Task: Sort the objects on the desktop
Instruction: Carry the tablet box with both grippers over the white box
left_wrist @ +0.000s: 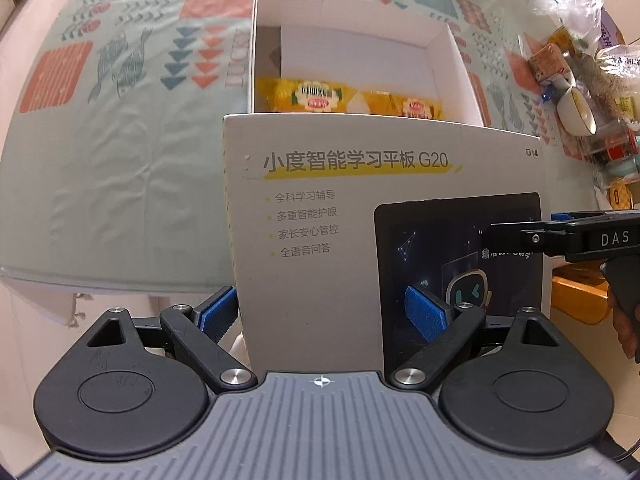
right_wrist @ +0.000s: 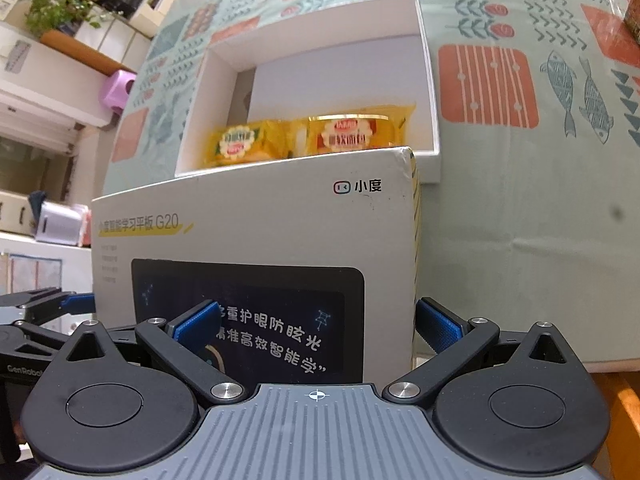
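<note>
A white box lid [left_wrist: 344,208] printed with a tablet picture is held between both grippers, tilted up in front of the open white box [left_wrist: 456,52]. My left gripper [left_wrist: 320,312] is shut on the lid's left lower corner. My right gripper [right_wrist: 316,326] is shut on the lid's [right_wrist: 256,220] right lower corner; it also shows at the right of the left wrist view [left_wrist: 560,236]. Two yellow snack packets [left_wrist: 316,96] lie in the box [right_wrist: 200,92] at its near end, also in the right wrist view [right_wrist: 308,136].
The box stands on a table with a patterned teal cloth [left_wrist: 120,80]. Plastic bags, a small bowl and packets [left_wrist: 580,92] crowd the table's right side. The table's near edge [left_wrist: 100,284] runs under the lid. Furniture and a plant [right_wrist: 56,12] stand beyond the table.
</note>
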### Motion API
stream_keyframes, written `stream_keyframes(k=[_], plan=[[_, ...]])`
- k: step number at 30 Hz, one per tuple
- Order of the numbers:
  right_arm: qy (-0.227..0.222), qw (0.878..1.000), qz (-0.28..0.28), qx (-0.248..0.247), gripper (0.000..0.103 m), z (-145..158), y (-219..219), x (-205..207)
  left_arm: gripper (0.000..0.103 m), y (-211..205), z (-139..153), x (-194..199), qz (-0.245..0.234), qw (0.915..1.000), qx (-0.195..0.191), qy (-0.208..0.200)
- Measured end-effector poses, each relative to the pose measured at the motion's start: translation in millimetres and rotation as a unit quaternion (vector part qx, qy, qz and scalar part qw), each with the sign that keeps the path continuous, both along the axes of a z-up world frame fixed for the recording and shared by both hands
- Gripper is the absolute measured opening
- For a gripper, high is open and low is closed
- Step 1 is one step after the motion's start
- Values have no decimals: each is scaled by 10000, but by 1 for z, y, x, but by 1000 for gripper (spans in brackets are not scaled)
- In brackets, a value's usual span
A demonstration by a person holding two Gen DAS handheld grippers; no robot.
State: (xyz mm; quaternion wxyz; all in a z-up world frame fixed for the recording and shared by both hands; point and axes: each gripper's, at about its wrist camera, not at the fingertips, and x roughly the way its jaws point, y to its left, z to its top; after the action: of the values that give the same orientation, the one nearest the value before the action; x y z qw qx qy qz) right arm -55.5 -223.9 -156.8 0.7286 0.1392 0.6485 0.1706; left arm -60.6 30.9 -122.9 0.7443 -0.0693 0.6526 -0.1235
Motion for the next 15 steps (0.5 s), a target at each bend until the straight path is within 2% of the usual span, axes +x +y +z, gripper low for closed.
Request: stream_keyframes(k=[7, 15], plan=[[139, 9999, -49, -30, 103, -7, -2, -4, 103, 0, -10, 0, -65, 9998, -29, 173], [75, 9999, -106, -28, 103, 0, -11, 2, 103, -7, -6, 7, -109, 9999, -45, 123]])
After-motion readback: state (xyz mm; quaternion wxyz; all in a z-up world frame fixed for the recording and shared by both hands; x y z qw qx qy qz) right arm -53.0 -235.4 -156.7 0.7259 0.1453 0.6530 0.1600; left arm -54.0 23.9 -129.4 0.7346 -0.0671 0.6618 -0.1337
